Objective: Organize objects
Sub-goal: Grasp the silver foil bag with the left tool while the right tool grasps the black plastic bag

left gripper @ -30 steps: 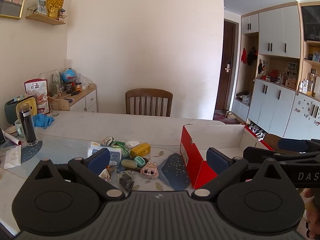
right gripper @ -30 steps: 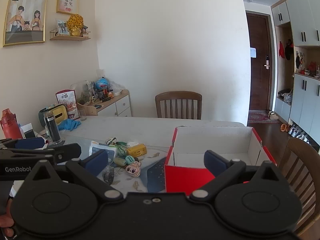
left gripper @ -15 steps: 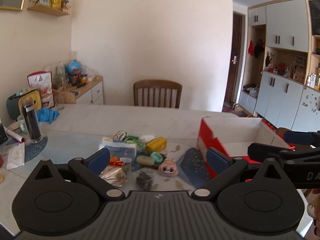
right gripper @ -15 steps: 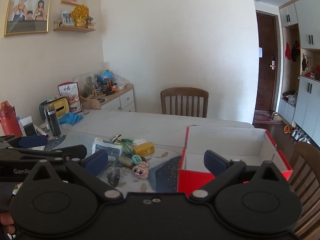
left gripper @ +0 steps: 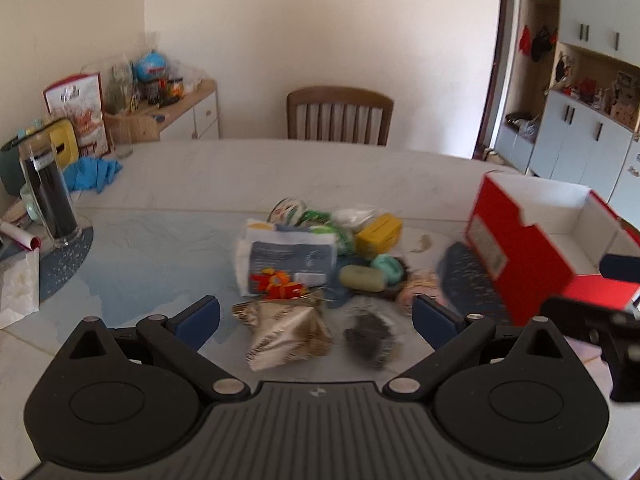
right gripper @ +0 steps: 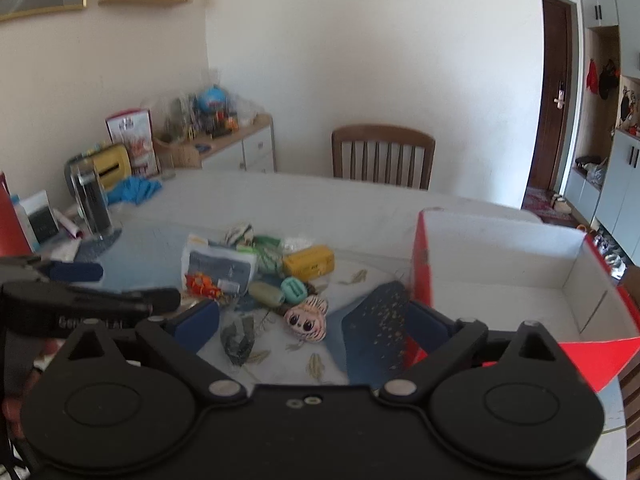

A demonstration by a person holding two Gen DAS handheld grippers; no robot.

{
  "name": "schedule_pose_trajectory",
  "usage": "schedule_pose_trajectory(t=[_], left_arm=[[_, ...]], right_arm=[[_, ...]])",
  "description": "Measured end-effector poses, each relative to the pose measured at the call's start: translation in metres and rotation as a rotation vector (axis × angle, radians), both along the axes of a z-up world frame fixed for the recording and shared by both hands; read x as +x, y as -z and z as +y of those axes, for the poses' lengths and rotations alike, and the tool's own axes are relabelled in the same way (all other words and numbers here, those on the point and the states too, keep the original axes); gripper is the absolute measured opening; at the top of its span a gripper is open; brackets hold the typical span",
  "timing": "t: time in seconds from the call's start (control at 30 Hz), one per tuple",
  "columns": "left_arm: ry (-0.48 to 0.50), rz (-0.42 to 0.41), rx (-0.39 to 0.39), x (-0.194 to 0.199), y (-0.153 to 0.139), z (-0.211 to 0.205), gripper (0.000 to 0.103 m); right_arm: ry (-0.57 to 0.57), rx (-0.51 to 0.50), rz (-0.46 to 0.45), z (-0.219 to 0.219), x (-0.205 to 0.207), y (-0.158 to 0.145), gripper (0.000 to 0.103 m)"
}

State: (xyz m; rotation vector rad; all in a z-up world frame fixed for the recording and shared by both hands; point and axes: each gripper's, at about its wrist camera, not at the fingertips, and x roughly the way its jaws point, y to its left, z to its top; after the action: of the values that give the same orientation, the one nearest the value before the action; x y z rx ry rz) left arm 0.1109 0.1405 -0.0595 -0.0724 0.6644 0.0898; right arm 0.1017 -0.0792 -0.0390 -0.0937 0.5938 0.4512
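On bench, clutter pile [left gripper: 320, 256] sits at 12 o'clock of left tool [left gripper: 316, 316], red box [left gripper: 532, 248] at 2. Both tools spread apart, empty; right tool [right gripper: 312, 320] too. Grab foil packet [left gripper: 284, 332] first, come in low, pinch its middle, don't drag neighbours.

Bare tabletop [left gripper: 168, 256] is left btwn the pile of small items [left gripper: 320, 256] & the dark bottle [left gripper: 50, 196]; right side is blocked by the red box [left gripper: 536, 248], w/ the chair [left gripper: 340, 116] behind.
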Motion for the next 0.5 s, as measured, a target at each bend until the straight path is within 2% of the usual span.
schedule_pose_trajectory(t=[0.2,0.43,0.5], left_arm=[[0.006,0.073,-0.016,0.031,0.023,0.025,0.102],[0.027,0.16,-0.079,0.06,0.047,0.041,0.102],[0.025,0.182,-0.095,0.066,0.051,0.045,0.102]], right_arm=[[-0.036,-0.063,0.049,0.031,0.019,0.025,0.096],[-0.088,-0.107,0.104,0.062,0.036,0.056,0.093],[-0.102,-0.127,0.124,0.07,0.04,0.064,0.087]])
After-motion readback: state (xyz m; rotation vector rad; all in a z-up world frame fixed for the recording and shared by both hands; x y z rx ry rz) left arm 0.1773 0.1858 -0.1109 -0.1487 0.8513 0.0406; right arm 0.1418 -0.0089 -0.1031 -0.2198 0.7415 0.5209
